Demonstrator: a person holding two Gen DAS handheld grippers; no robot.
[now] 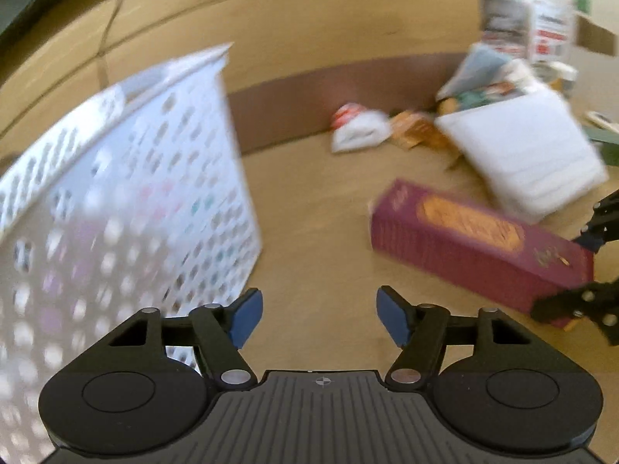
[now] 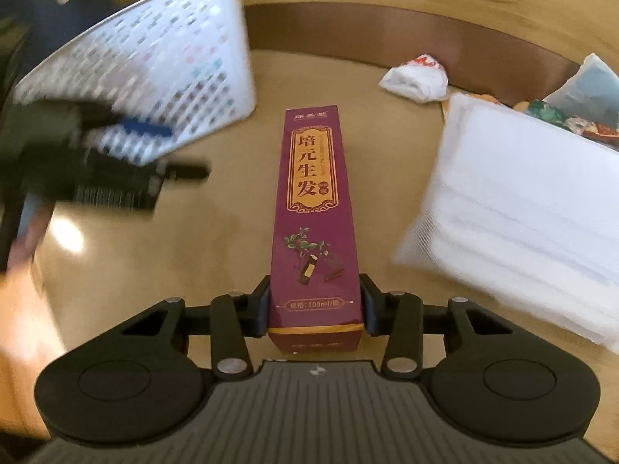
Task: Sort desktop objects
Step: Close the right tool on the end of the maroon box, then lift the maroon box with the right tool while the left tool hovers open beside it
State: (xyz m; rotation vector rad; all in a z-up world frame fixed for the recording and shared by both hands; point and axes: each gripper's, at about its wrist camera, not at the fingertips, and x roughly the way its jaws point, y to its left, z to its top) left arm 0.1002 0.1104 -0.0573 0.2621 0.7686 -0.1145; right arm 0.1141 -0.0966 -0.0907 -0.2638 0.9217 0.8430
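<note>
A long purple box (image 2: pixel 313 208) with gold Chinese lettering lies between my right gripper's (image 2: pixel 314 305) fingers, which are shut on its near end. The box also shows at the right of the left wrist view (image 1: pixel 476 243), with the right gripper (image 1: pixel 580 274) at its end. My left gripper (image 1: pixel 316 319) is open and empty, beside the white perforated basket (image 1: pixel 127 193). In the right wrist view the left gripper (image 2: pixel 147 150) is blurred in front of the basket (image 2: pixel 162 62).
A white mesh-wrapped pack (image 2: pixel 518 208) lies to the right of the box. A crumpled white and red packet (image 2: pixel 416 77) and several colourful packages (image 2: pixel 572 112) lie near the brown back edge (image 2: pixel 348 27) of the wooden table.
</note>
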